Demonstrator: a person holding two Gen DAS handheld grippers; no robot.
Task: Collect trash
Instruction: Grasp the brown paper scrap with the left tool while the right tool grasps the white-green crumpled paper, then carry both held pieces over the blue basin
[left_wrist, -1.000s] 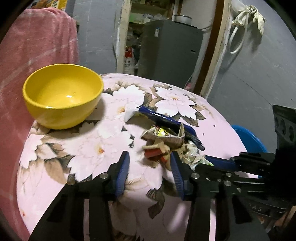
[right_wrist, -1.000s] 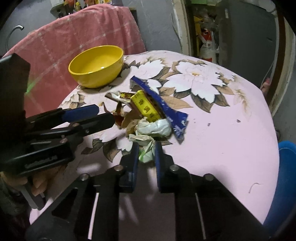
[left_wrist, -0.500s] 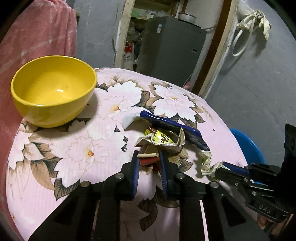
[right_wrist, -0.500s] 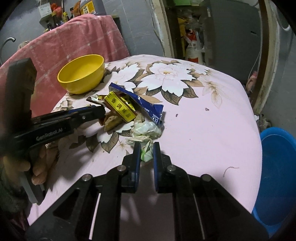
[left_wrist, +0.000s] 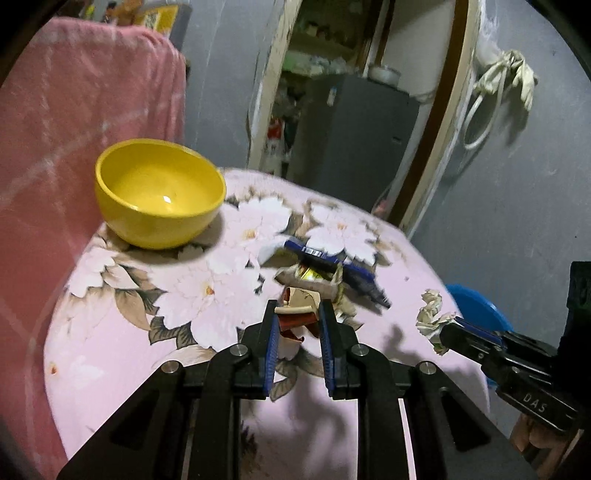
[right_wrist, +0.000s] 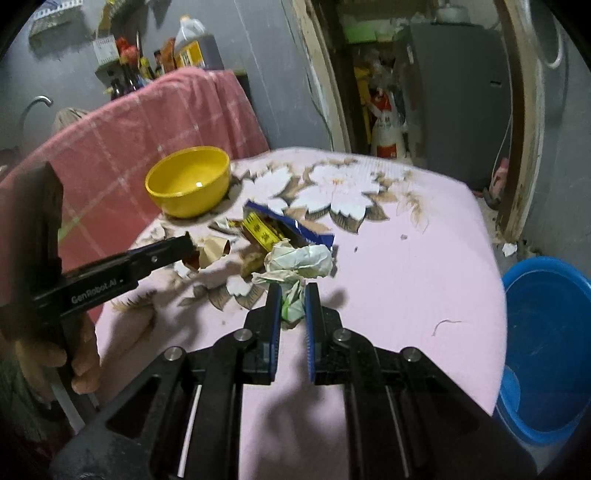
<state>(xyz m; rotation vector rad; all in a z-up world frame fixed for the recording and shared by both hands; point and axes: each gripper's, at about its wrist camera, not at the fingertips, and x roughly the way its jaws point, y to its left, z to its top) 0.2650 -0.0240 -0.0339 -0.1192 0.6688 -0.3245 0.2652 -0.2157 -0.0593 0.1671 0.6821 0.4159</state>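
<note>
Trash between left gripper pads

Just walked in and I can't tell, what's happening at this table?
A person is clearing trash off a floral tablecloth with two handheld grippers. The left gripper is shut on a red and tan wrapper; the right gripper is shut on crumpled paper. A blue and a yellow wrapper remain beside a yellow bowl. A blue bucket waits beside the table.

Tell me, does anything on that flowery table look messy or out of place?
Yes: a heap of crumpled wrappers litters the tablecloth beside a clean yellow bowl. Crumbs and a stray thread lie near the edge.
</note>
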